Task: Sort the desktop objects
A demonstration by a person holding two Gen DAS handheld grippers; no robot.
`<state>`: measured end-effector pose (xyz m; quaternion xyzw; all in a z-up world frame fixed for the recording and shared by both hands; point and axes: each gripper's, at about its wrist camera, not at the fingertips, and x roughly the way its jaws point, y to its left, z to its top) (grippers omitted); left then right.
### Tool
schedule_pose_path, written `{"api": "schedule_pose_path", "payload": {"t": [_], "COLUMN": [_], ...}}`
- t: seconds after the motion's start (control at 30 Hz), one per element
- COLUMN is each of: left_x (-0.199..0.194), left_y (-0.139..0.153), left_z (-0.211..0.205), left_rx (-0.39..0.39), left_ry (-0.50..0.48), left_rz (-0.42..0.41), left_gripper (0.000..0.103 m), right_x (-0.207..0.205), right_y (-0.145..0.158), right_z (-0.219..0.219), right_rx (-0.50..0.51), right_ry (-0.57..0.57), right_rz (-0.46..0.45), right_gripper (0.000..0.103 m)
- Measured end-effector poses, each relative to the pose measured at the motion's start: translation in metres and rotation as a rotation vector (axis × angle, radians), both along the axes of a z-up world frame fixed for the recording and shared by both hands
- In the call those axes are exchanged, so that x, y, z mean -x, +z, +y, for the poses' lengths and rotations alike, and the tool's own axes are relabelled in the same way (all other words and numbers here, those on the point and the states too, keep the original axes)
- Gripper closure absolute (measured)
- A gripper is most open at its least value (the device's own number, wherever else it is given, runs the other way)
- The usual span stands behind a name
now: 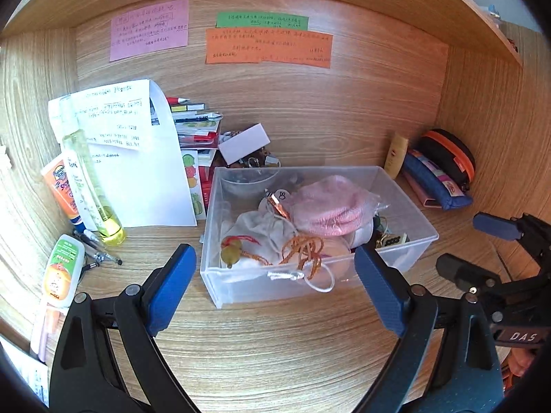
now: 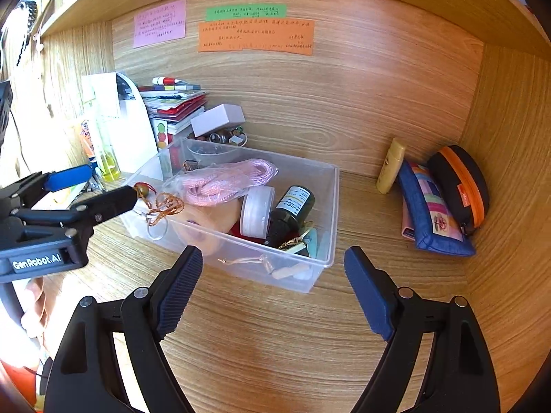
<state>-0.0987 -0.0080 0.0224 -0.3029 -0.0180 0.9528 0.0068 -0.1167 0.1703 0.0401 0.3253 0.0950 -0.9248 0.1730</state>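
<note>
Both grippers gape before clear bin.

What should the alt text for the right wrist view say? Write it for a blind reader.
A clear plastic bin full of small items, including pink cord and a dark bottle, sits on a wooden desk. The open right hand-held gripper hovers before it, empty. Pouches lean in the right corner.

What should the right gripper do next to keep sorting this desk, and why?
Probably ease the right gripper forward and right toward the yellow tube leaning on the back wall. Both grippers are open and hold nothing, the clear bin sits just ahead, and the tube stands loose beside the blue pouch.
</note>
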Motion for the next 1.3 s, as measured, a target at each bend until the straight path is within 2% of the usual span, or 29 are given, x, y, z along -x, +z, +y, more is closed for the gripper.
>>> {"api": "schedule_pose_path", "payload": {"t": [0.2, 0.53, 0.73, 1.3], "left_x": [-0.009, -0.015, -0.014, -0.016], "left_y": [-0.002, -0.001, -0.001, 0.001], "left_z": [0.01, 0.019, 0.017, 0.016], "left_rx": [0.032, 0.038, 0.011, 0.008], "left_ry": [-0.011, -0.032, -0.047, -0.047], "left_rz": [0.009, 0.023, 0.012, 0.019], "left_gripper": [0.009, 0.009, 0.009, 0.006], "right_x": [-0.012, -0.011, -0.011, -0.012], "right_y": [0.002, -0.001, -0.003, -0.004], "right_z": [0.005, 0.007, 0.007, 0.008], "right_rx": [0.016, 0.029, 0.032, 0.028], "right_ry": [-0.016, -0.014, -0.012, -0.012], "right_rz": [0.021, 0.008, 0.0, 0.001], "right_gripper": [0.02, 0.02, 0.02, 0.02]}}
